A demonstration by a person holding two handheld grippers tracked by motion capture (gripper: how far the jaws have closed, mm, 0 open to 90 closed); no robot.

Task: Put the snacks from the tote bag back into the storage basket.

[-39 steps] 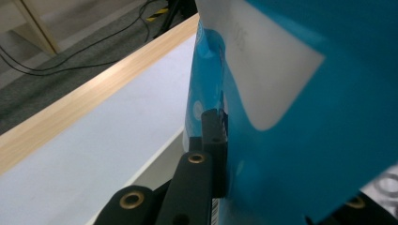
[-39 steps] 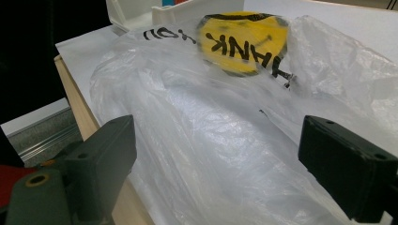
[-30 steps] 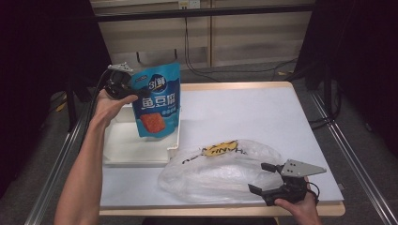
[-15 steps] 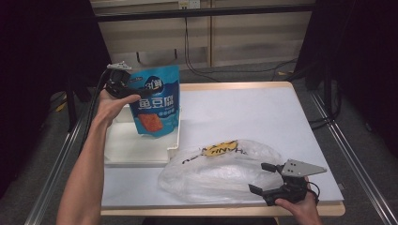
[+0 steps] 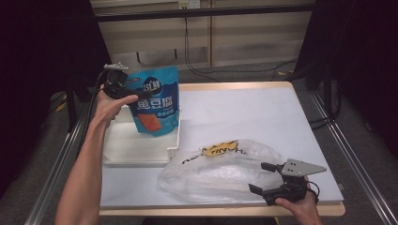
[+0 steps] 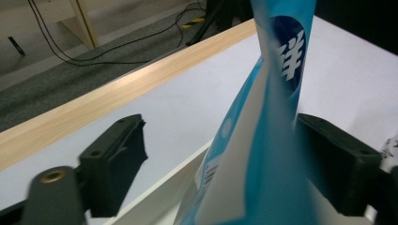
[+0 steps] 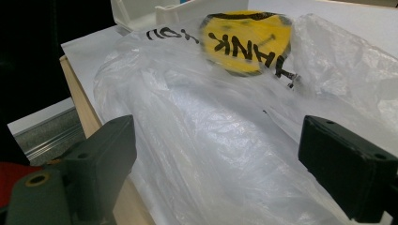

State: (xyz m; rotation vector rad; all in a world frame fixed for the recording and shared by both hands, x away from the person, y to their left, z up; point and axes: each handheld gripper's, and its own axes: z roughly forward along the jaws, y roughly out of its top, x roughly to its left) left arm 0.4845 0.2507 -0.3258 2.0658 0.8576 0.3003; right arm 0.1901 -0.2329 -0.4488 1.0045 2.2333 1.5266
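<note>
A blue snack pouch [image 5: 155, 101] with white lettering and an orange picture stands upright over the white tray [image 5: 133, 152] at the table's left. My left gripper [image 5: 133, 93] is at the pouch's upper left corner. In the left gripper view the pouch [image 6: 263, 140] rises between wide-apart jaws and rests against the right one, so the gripper [image 6: 218, 154] is open. A clear plastic bag [image 5: 220, 171] with a yellow printed mark lies crumpled at the front. My right gripper [image 5: 257, 176] stands open at the bag's right end, with the bag [image 7: 225, 140] between and beyond its jaws.
The white table top [image 5: 253, 112] has a wooden rim [image 5: 234, 86] along its far side. Metal rails [image 5: 356, 159] run along both sides of the table. Cables [image 5: 197, 51] lie on the floor behind it. The person's left forearm [image 5: 87, 159] reaches over the table's left edge.
The left hand and the pouch have shifted very slightly. The right gripper and the plastic bag are where they were.
</note>
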